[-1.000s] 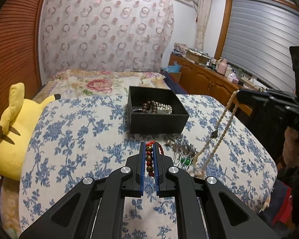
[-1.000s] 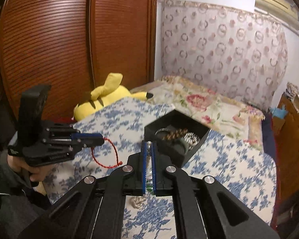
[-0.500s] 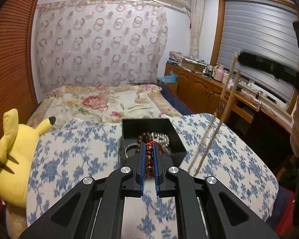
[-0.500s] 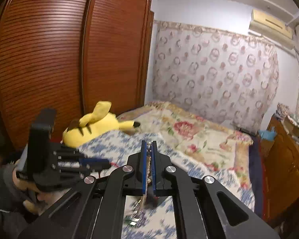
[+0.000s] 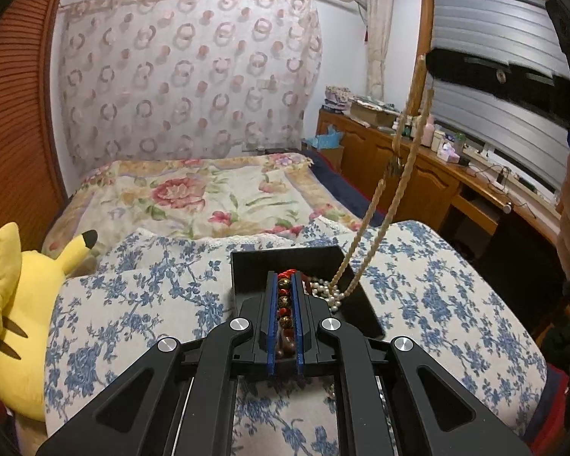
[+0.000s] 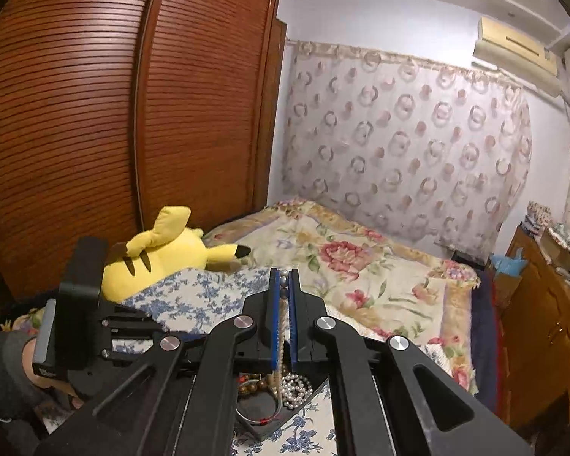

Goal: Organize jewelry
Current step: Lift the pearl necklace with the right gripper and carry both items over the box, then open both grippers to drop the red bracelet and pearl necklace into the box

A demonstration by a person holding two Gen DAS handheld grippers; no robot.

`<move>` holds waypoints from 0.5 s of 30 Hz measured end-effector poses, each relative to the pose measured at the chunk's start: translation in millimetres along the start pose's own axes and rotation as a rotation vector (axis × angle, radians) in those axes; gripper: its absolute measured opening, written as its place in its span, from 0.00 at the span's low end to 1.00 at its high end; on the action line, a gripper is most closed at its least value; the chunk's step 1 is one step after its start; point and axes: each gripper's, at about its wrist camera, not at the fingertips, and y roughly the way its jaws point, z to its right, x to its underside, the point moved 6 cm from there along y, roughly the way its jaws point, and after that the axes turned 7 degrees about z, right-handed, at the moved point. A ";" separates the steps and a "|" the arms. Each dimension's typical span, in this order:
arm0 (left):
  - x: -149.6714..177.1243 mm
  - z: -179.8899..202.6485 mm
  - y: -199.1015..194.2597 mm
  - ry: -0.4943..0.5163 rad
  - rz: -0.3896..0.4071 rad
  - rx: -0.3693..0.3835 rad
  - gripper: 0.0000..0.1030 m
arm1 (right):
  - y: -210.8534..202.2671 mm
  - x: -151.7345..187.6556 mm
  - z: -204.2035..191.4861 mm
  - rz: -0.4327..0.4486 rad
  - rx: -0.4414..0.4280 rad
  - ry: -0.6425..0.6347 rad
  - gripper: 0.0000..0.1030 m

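Left gripper (image 5: 285,285): fingers closed on a bracelet of brown and gold beads strung with red cord (image 5: 284,296), held above the near part of the black box.
Right gripper (image 6: 284,285): fingers closed on the top of a long cream beaded necklace (image 5: 402,174); two silvery beads show at the fingertips in the right wrist view, and the strand hangs down between the fingers.
Necklace, lower end: in the left wrist view the doubled strand runs from the blurred right gripper at upper right down into the box, ending on the pearls.
Black box (image 5: 254,266): open, rectangular, lying on the blue floral cover; it holds a white pearl strand (image 6: 296,385), brown wooden beads (image 6: 256,385) and a thin metal bangle (image 6: 262,412) with a small red mark.
Blue floral cover (image 5: 140,304): white cloth with blue flowers over the near part of the bed; beyond it lies a cream quilt with red roses (image 5: 193,197).
Plush toy (image 6: 163,254): yellow, with black-tipped ears, lying at the cover's edge by the wooden wardrobe (image 6: 95,114).
Person: a hand in a grey sleeve (image 6: 7,372) holds the left gripper's handle.
Writing: a small white label on the left gripper's body in the right wrist view is probably print, too small to read; no brand is legible elsewhere.
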 end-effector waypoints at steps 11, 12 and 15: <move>3.3 -13.9 47.0 -0.005 -0.073 -0.023 0.06 | 49.4 58.6 2.8 -0.117 -0.075 0.050 0.05; 2.7 -14.5 48.9 -0.006 -0.076 -0.024 0.06 | 54.1 65.2 3.2 -0.132 -0.082 0.058 0.05; 0.2 -15.5 55.7 -0.009 -0.084 -0.023 0.06 | 65.0 81.6 2.7 -0.169 -0.089 0.072 0.05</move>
